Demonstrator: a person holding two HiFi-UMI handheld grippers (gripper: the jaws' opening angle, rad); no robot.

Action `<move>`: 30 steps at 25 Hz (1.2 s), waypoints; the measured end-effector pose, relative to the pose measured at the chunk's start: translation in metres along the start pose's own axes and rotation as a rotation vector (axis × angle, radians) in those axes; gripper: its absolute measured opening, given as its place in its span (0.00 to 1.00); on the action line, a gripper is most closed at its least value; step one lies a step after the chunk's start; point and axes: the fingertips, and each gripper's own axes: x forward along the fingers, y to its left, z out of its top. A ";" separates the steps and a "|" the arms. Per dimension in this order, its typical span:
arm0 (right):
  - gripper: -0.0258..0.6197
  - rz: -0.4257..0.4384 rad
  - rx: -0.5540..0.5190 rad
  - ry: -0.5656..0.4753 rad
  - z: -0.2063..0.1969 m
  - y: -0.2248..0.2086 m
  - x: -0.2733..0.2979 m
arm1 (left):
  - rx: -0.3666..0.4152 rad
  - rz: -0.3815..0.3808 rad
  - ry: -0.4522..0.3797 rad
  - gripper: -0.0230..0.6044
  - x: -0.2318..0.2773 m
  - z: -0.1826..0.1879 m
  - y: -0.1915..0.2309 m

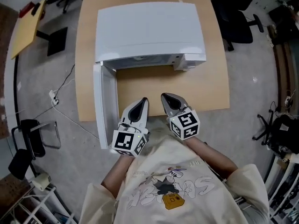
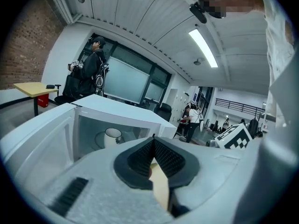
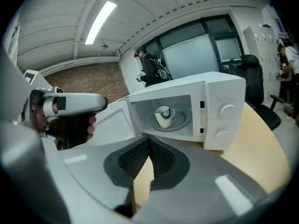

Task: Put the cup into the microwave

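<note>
Both your grippers are empty, jaws pressed together: the left gripper (image 1: 142,101) and the right gripper (image 1: 167,98) sit side by side over the near edge of the wooden table (image 1: 212,85), pointing at the microwave (image 1: 149,31). The cup (image 3: 163,116) stands upright inside it. The door (image 1: 99,104) hangs open, just left of your left gripper. Grey floor lies all around, with a cable (image 1: 63,113) trailing at the left and a black office chair (image 1: 238,17) past the table's far right corner
</note>
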 end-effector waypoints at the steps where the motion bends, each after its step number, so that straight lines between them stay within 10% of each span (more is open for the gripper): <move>1: 0.04 -0.013 0.000 0.011 -0.001 0.001 -0.006 | -0.002 -0.015 0.008 0.04 0.003 -0.001 -0.004; 13: 0.04 -0.118 0.024 -0.025 -0.001 -0.026 -0.055 | 0.054 -0.149 0.102 0.04 0.042 -0.021 -0.058; 30: 0.04 -0.100 -0.010 -0.052 0.010 -0.018 -0.048 | 0.063 -0.086 0.106 0.04 0.026 -0.022 -0.044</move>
